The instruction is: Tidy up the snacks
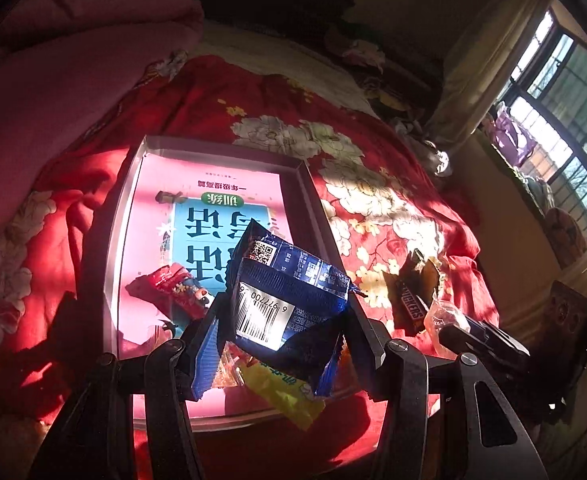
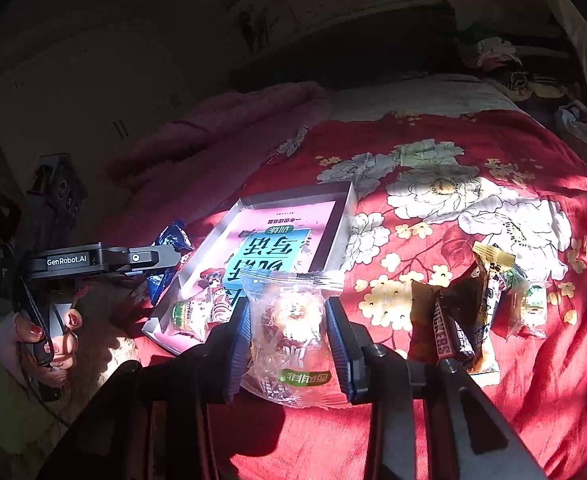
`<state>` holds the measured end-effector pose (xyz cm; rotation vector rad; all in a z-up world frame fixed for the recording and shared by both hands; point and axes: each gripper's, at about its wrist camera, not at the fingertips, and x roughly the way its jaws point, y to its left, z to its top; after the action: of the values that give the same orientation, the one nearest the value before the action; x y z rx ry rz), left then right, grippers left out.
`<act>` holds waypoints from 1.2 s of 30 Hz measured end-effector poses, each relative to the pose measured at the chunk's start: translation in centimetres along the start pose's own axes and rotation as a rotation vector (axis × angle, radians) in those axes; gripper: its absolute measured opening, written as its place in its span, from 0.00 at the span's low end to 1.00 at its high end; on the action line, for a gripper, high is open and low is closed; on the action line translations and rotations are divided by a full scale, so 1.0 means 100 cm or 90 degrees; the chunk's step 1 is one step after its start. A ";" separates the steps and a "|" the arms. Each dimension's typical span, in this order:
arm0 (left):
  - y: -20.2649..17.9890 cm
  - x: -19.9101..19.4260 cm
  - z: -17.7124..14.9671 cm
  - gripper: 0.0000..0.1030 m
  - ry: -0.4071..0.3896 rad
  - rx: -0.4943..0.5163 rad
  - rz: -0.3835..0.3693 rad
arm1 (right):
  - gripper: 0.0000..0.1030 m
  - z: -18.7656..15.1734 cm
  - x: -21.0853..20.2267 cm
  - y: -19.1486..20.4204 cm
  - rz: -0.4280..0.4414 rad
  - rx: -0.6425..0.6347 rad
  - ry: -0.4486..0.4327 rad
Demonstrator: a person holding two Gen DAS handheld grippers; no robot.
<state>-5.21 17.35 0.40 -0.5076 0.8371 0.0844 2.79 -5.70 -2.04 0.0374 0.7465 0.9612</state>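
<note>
Snacks (image 2: 489, 304) loose on quilt, R view only | L view: window (image 1: 565, 92)

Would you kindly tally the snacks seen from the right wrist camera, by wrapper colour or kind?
Clear packets: 3
Blue packet: 1
Red packet: 1
Snickers bar: 1
Gold-topped packet: 1
Total: 7, as far as the shadows and overlaps let me tell them apart.
</note>
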 end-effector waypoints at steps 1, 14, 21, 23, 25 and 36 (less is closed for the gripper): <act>0.003 -0.002 0.000 0.55 -0.003 -0.004 0.002 | 0.37 0.000 0.001 0.002 0.002 -0.002 0.002; 0.047 -0.016 -0.008 0.56 -0.013 -0.040 0.074 | 0.37 0.005 0.028 0.036 0.020 -0.039 0.025; 0.064 -0.011 -0.014 0.56 0.002 -0.048 0.093 | 0.37 0.005 0.047 0.053 0.032 -0.052 0.045; 0.065 -0.010 -0.016 0.56 0.006 -0.046 0.097 | 0.37 0.006 0.052 0.056 0.033 -0.056 0.051; 0.063 -0.009 -0.018 0.55 0.010 -0.040 0.096 | 0.37 0.006 0.058 0.058 0.035 -0.054 0.056; 0.044 0.005 -0.031 0.55 0.032 0.006 0.098 | 0.37 0.009 0.086 0.069 0.030 -0.073 0.078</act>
<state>-8.17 19.76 -3.42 -0.4376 0.9251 0.2102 1.26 5.13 -3.72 -0.1050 0.8051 1.0569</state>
